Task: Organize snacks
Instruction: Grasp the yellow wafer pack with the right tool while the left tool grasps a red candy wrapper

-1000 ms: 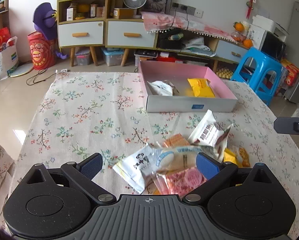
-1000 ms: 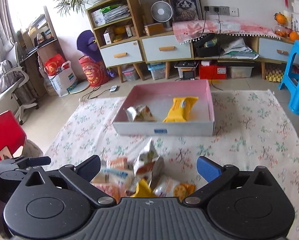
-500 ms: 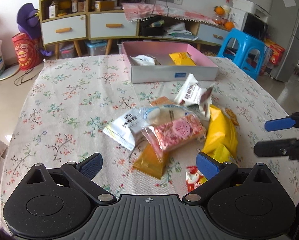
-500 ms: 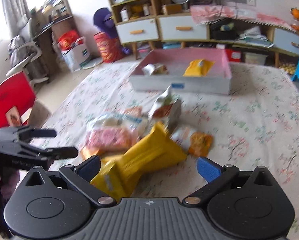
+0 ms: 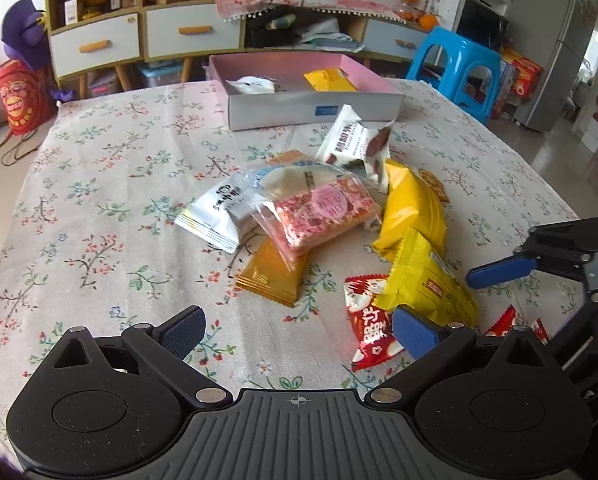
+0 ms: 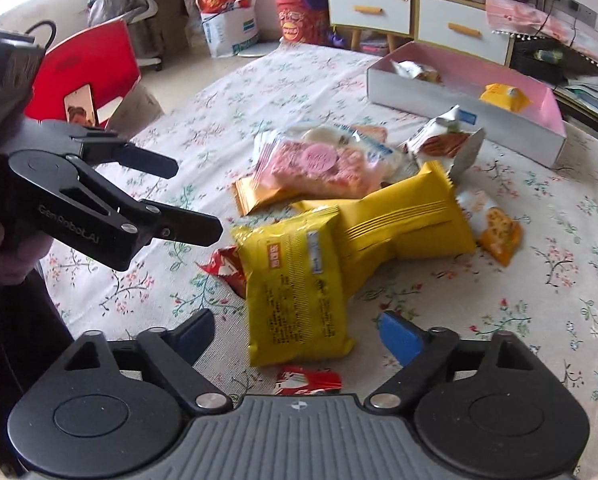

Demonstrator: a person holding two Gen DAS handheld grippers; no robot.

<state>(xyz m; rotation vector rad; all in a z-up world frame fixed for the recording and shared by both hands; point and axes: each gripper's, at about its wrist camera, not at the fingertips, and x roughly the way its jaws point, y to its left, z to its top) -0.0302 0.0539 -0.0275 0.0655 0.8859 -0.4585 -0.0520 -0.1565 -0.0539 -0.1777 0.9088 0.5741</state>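
A heap of snack packets lies on the flowered tablecloth. In it are a pink packet (image 5: pixel 323 212), a white one (image 5: pixel 219 212), an orange one (image 5: pixel 275 276), a long yellow one (image 5: pixel 413 204) and a red one (image 5: pixel 369 328). My right gripper (image 6: pixel 297 334) hangs low over a square yellow packet (image 6: pixel 295 288). Its jaws are closing with that packet between them, and the pads stand clear of it. My left gripper (image 5: pixel 297 332) is open over bare cloth, with the red packet by its right finger. The pink-lined box (image 5: pixel 311 108) behind holds a white packet (image 5: pixel 251 85) and a yellow one (image 5: pixel 327 79).
The left gripper (image 6: pixel 199 200) shows at the left of the right wrist view, close to the yellow packet. A red chair (image 6: pixel 91 72) stands past the table's left edge and a blue stool (image 5: pixel 459 64) past the far right. Cabinets (image 5: pixel 139 36) line the wall.
Both grippers have come down nearer the heap. The right one has swung and rolled over the square yellow packet, and its jaws stand narrower. The left stays open.
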